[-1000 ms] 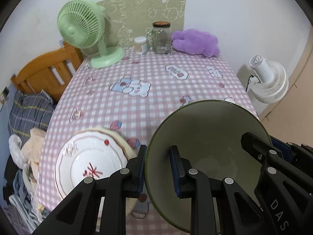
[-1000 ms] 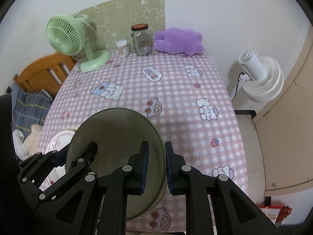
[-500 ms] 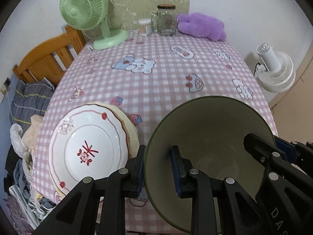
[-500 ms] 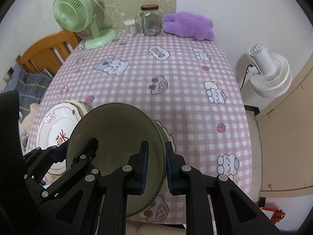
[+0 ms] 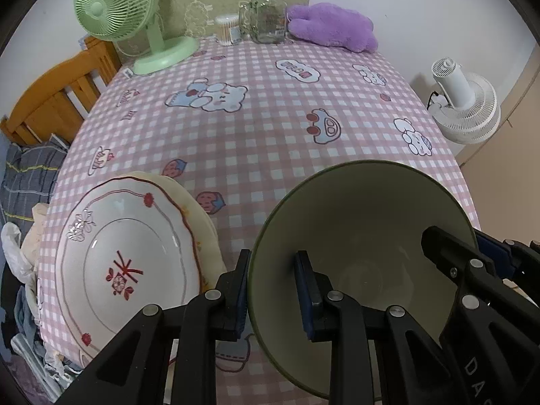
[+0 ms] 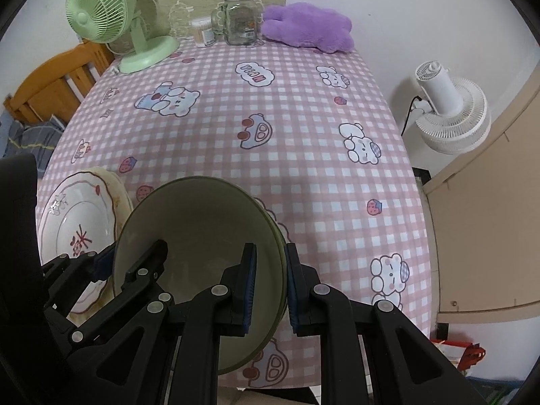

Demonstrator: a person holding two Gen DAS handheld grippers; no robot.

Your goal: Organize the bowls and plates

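A large green bowl is held above the near edge of the table by both grippers. My left gripper is shut on its left rim; my right gripper is shut on its right rim. In the right wrist view a second green rim shows just behind the first, so it may be two nested bowls. A white plate with red trim lies on a cream plate at the table's near left, left of the bowl.
The table has a pink checked cloth. At the far edge stand a green desk fan, a glass jar, a small cotton-swab tub and a purple plush. A white fan stands off the table's right side.
Both grippers with the bowl have come lower and closer to the table. The stacked plates now show larger at the left.
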